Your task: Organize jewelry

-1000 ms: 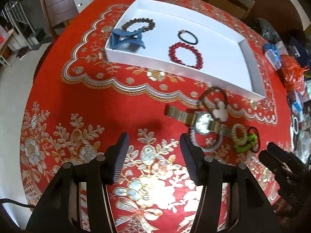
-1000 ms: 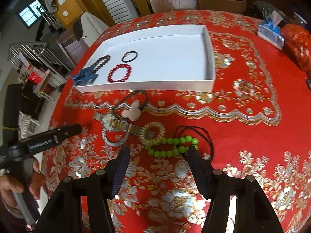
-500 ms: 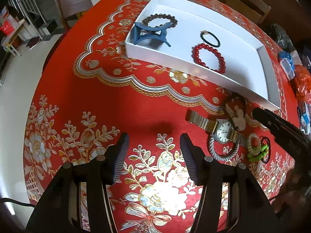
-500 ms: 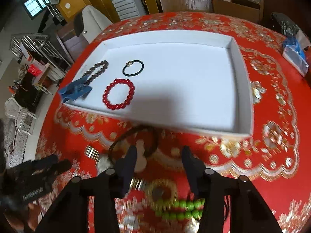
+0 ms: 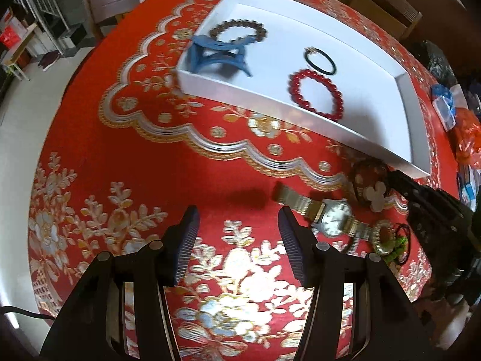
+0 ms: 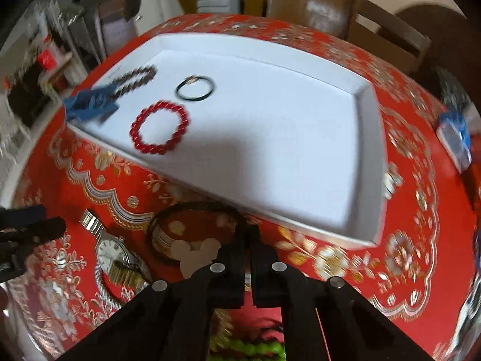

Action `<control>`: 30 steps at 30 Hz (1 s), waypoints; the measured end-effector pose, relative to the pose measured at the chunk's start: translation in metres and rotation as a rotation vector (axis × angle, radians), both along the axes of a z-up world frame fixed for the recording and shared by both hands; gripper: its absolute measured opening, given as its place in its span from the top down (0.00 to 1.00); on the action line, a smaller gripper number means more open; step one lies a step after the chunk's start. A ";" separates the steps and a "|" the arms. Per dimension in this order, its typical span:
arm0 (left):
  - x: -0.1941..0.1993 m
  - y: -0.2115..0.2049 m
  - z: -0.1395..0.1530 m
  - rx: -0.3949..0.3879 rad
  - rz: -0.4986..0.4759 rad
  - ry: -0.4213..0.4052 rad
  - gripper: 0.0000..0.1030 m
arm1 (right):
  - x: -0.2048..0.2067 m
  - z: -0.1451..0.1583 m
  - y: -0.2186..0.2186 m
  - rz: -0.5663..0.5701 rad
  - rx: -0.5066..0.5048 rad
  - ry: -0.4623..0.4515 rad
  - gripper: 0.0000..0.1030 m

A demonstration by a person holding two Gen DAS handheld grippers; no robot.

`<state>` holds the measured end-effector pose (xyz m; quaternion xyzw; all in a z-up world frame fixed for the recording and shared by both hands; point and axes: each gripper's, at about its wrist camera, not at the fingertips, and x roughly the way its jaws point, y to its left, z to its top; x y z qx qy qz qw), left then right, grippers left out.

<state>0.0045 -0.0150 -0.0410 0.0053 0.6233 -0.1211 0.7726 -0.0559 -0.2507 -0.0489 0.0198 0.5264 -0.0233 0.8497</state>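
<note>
Since a second ago the right gripper (image 6: 247, 234) has advanced and clenched on the dark hair loop with a white flower charm (image 6: 195, 210), just short of the white cardboard tray (image 6: 368, 162). Four pieces already lie beyond its jaws; the silver wristwatch (image 5: 333, 216) and green bead bracelet (image 6: 255, 347) remain outside, while the left gripper (image 5: 237, 219) hovers released.

Home dining room, clothed table (image 5: 126, 162), chairs (image 6: 306, 12)
</note>
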 end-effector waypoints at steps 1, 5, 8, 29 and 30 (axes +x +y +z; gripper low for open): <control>0.002 -0.002 -0.001 -0.011 0.004 0.014 0.48 | -0.002 0.003 -0.006 -0.015 0.009 -0.009 0.98; 0.010 -0.007 -0.003 -0.073 0.054 0.066 0.48 | -0.019 0.013 -0.035 -0.066 0.035 -0.029 0.98; 0.016 -0.011 -0.006 -0.095 0.097 0.110 0.48 | -0.027 0.011 -0.045 -0.102 0.060 -0.024 0.98; 0.021 -0.038 -0.005 -0.086 0.059 0.102 0.89 | -0.046 0.012 -0.054 -0.124 0.193 -0.064 0.98; 0.020 -0.037 0.000 -0.099 0.055 0.097 0.90 | -0.047 0.015 -0.054 -0.121 0.199 -0.069 0.98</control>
